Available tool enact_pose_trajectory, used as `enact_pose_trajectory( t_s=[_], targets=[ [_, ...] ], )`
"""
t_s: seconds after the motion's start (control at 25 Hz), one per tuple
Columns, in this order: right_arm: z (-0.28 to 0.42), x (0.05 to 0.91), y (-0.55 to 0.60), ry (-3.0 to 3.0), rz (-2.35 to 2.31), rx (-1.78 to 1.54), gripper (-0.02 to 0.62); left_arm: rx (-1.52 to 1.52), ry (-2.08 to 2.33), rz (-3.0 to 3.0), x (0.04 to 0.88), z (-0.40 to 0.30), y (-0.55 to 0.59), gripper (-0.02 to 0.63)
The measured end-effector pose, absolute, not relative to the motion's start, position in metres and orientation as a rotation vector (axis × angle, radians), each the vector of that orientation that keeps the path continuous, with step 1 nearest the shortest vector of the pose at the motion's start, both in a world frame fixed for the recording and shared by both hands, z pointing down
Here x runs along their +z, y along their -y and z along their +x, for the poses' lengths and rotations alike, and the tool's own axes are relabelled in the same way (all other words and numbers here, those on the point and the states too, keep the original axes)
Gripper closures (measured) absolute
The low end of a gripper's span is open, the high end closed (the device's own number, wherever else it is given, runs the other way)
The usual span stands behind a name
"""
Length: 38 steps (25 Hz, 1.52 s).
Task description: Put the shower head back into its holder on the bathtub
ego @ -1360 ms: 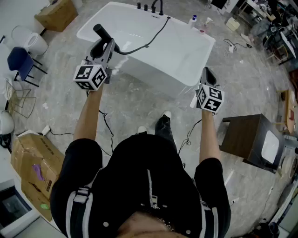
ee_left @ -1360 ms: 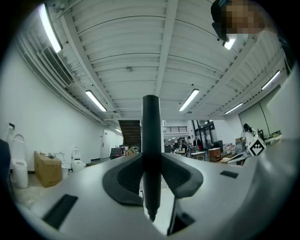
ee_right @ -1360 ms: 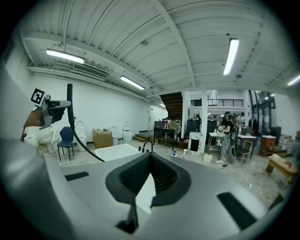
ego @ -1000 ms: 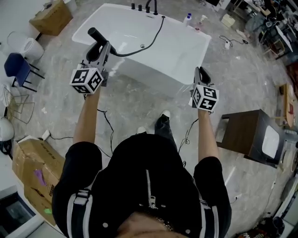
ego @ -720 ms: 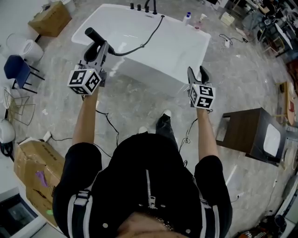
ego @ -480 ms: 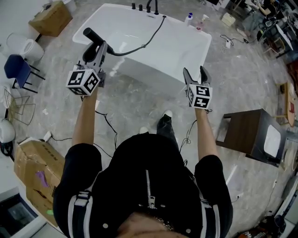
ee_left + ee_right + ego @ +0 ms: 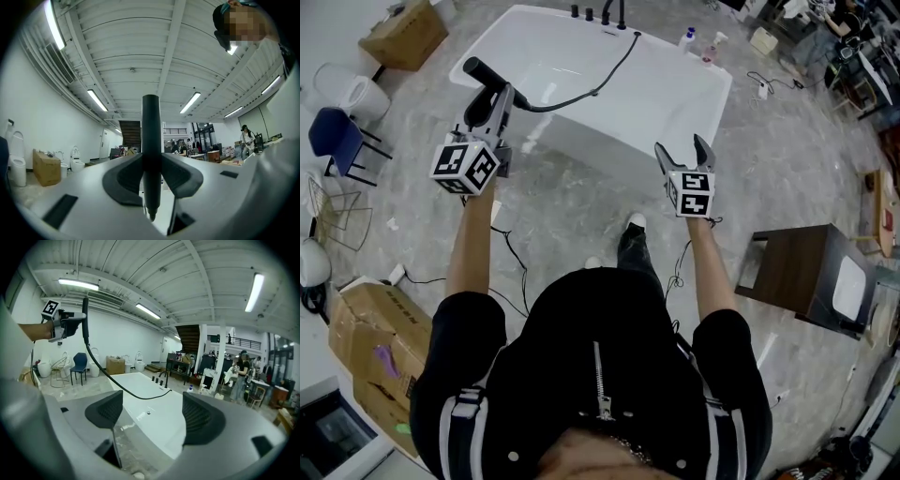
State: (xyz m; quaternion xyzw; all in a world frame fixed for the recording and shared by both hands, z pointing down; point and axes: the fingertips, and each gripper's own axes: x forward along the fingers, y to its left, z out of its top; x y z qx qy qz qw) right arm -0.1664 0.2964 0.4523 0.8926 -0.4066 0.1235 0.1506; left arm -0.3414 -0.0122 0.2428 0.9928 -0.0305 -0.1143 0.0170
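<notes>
Left gripper (image 7: 490,101): clamping the shower head (image 7: 480,73) at upper left, long axis standing roughly upright.
Right gripper (image 7: 682,150): opening, nothing sitting between its jaws.
Holder: probably sitting among the fittings (image 7: 602,14) on the bathtub (image 7: 600,141) far rim, top centre, lying up and right of the shower head.

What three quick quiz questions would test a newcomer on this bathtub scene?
1. True or false: the shower head sits in its holder on the bathtub.
2. Which gripper holds the shower head? A) left B) right C) neither.
3. What joins the shower head to the bathtub's far end?

Key:
1. False. It is held in the air.
2. A. The left gripper is shut on its handle. The right gripper is opening its jaws, with nothing between them.
3. A black hose.
</notes>
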Motion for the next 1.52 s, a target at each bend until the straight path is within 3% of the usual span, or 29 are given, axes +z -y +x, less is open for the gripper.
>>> enact_pose_trajectory(
  t_s=[0.68, 1.2, 1.28, 1.52],
  targets=[
    [-0.113, 0.501, -0.150, 1.456, 2.321, 0.395, 0.198, -0.392, 0.323, 3.021, 0.220, -0.338, 0.081, 0.474],
    [-0.047, 0.555, 0.017, 1.758, 1.863, 0.379, 0.198, -0.360, 0.841, 2.889, 0.227, -0.343, 0.167, 0.474],
    [-0.042, 0.565, 0.035, 1.783, 1.808, 0.366, 0.235, -0.361, 0.912, 2.858, 0.226, -0.350, 0.174, 0.474],
    [-0.033, 0.610, 0.082, 1.792, 1.624, 0.354, 0.233, -0.378, 1.115, 2.763, 0.214, -0.379, 0.186, 0.474]
  ],
)
